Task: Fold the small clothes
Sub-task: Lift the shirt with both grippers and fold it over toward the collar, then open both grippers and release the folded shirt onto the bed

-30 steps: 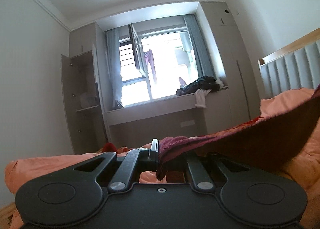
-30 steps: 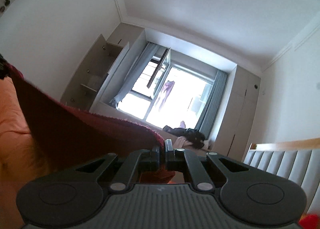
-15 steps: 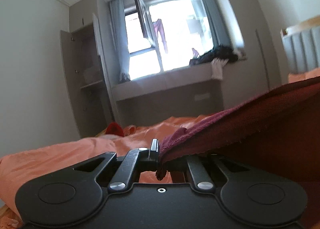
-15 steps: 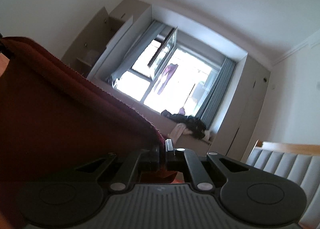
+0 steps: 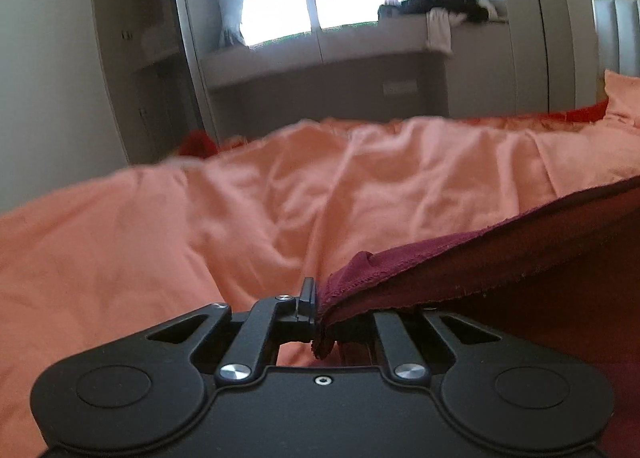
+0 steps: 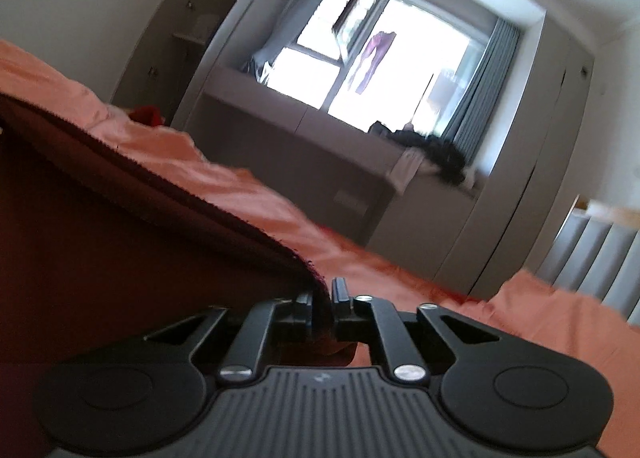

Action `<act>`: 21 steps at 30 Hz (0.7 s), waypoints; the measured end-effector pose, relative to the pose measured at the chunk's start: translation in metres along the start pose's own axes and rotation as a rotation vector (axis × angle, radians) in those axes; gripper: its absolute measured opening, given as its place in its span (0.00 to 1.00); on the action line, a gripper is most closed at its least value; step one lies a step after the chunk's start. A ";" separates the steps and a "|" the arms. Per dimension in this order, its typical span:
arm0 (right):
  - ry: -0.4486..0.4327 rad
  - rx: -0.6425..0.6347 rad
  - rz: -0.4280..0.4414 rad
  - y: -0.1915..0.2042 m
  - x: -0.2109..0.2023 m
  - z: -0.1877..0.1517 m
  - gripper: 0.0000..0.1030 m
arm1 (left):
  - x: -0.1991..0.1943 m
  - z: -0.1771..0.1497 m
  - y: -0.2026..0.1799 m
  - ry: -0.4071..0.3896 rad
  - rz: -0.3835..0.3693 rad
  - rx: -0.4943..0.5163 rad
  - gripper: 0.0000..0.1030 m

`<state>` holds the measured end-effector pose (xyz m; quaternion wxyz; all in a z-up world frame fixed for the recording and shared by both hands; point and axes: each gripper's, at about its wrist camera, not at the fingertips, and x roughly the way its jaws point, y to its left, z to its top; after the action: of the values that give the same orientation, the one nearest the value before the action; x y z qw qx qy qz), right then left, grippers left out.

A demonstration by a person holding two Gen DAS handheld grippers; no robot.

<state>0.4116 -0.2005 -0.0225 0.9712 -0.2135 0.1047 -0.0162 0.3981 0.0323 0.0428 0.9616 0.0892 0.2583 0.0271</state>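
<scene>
Nearest to me, my left hand-held gripper (image 5: 318, 308) is clamped on one corner of the dark red garment (image 5: 520, 258), and my right hand-held gripper (image 6: 322, 308) pinches another corner of the same cloth (image 6: 120, 225). The fabric stretches between them, running off to the right in the left wrist view and to the left in the right one, above the orange bedsheet (image 5: 240, 217). Beyond the bed I see a window seat (image 5: 340, 53) with a dark pile of clothes (image 5: 440, 1) on it, under a bright window (image 6: 360, 57), and a grey padded headboard (image 6: 592, 254) at right.
</scene>
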 end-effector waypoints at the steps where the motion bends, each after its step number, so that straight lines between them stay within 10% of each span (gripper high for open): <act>1: 0.014 0.007 0.006 -0.001 0.004 -0.002 0.27 | 0.004 -0.003 -0.001 0.018 -0.002 -0.002 0.17; 7: 0.046 0.120 0.030 -0.028 0.011 -0.010 0.72 | 0.005 -0.019 0.006 0.058 0.014 -0.050 0.36; 12: 0.099 0.236 0.055 -0.065 0.009 -0.016 0.91 | 0.008 -0.030 0.008 0.101 0.029 -0.065 0.42; 21: 0.182 0.353 0.006 -0.083 0.029 -0.041 1.00 | 0.015 -0.040 0.007 0.135 0.047 -0.070 0.53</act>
<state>0.4327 -0.2949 -0.0297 0.9801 -0.0373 0.1882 -0.0506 0.3912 0.0473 0.0028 0.9435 0.0593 0.3195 0.0645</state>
